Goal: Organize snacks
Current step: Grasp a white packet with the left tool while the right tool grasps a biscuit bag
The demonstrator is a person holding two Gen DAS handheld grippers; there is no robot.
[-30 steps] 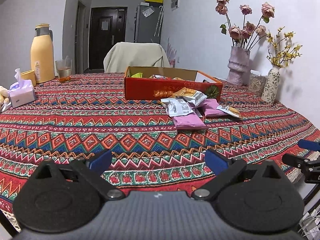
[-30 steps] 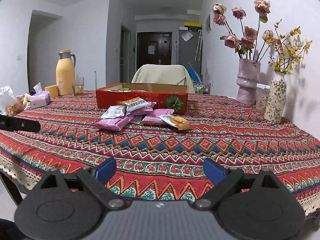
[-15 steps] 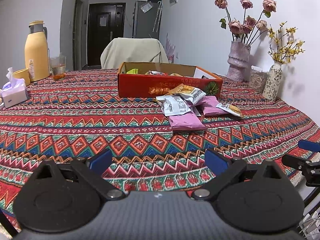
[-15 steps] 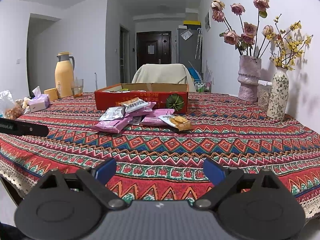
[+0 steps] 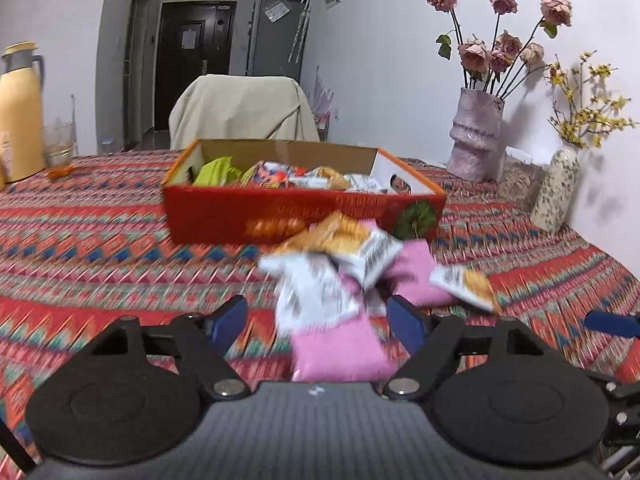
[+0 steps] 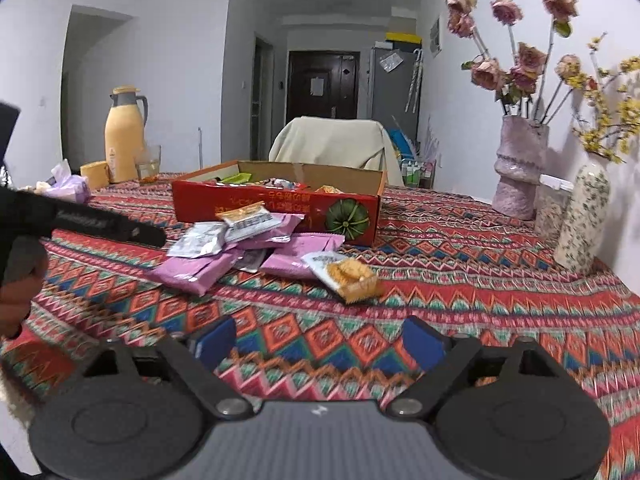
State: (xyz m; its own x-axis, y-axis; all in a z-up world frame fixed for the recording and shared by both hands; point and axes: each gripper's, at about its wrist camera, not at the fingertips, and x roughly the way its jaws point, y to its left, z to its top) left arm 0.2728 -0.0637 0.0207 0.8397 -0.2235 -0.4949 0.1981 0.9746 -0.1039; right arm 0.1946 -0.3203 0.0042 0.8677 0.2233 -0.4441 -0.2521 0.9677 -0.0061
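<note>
Motion blur smears the loose snack packets (image 5: 340,276) in the left wrist view, so their print is unreadable. The shallow red cardboard box (image 5: 288,216) stands far of them on the zigzag-patterned tablecloth (image 6: 460,292); its contents are half hidden by the near wall. In the right wrist view at least three pink packets (image 6: 200,272), two grey-white ones and two orange biscuit packets (image 6: 352,276) lie in one heap, several overlapped. Left gripper (image 5: 316,320): jaws closing, a pink packet between them, pads not touching it. Right gripper (image 6: 320,340): jaws closing, empty, over bare cloth near the heap. Two flower vases (image 6: 516,172) stand right.
</note>
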